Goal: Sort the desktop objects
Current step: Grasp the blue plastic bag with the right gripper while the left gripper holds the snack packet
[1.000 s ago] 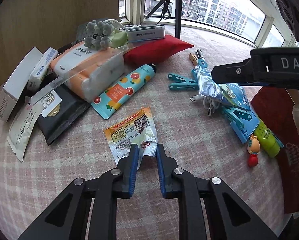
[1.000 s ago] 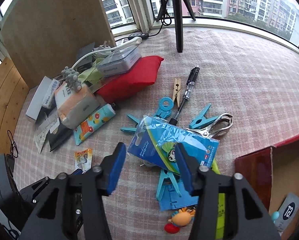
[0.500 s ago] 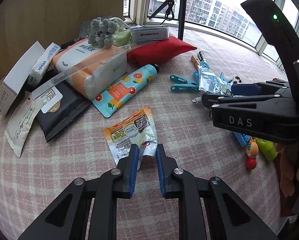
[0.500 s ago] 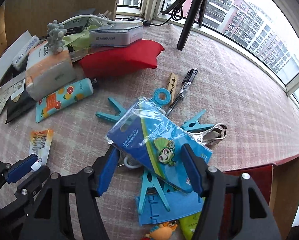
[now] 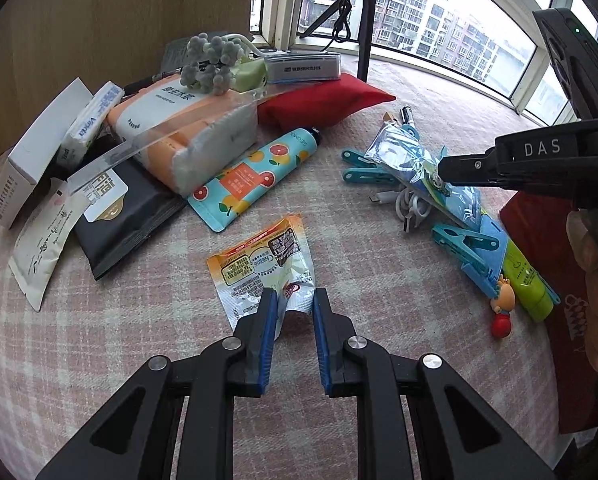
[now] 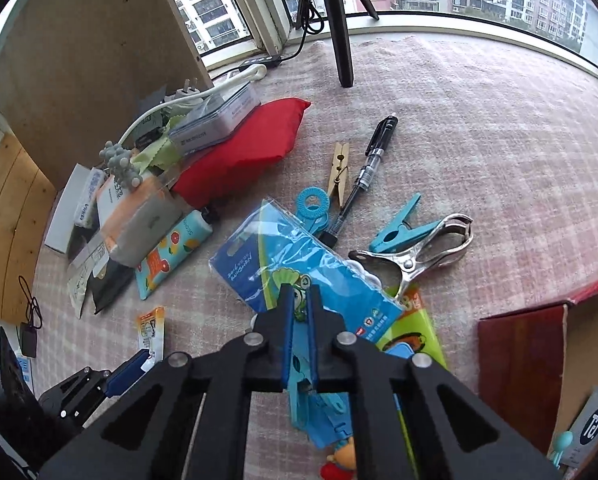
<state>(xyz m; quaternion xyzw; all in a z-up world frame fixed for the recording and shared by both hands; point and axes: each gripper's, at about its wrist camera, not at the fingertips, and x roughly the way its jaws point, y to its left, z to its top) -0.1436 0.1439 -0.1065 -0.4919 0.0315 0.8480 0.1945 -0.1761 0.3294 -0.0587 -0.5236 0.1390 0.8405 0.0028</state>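
Observation:
My right gripper (image 6: 300, 294) is shut on the near edge of a blue plastic pouch with a cartoon figure (image 6: 299, 264), which lies over blue clips and a white cable; the same pouch shows in the left wrist view (image 5: 415, 176), tilted up off the pile. My left gripper (image 5: 295, 300) is partly closed, its blue pads either side of the bottom edge of an orange and white Nestle sachet (image 5: 265, 260) lying on the checked cloth. Whether the pads grip the sachet I cannot tell.
A fruit-print tube (image 5: 255, 176), tissue pack (image 5: 187, 132), red cushion (image 5: 323, 100), black packet and white boxes crowd the left. A pen (image 6: 373, 156), wooden peg (image 6: 337, 168), steel clamp (image 6: 423, 256) and blue clips lie mid-table. A red box (image 6: 519, 360) stands at the right, a tripod at the back.
My right gripper has dropped onto the blue pouch and closed on its edge, lifting that edge. My left gripper has stayed at the sachet.

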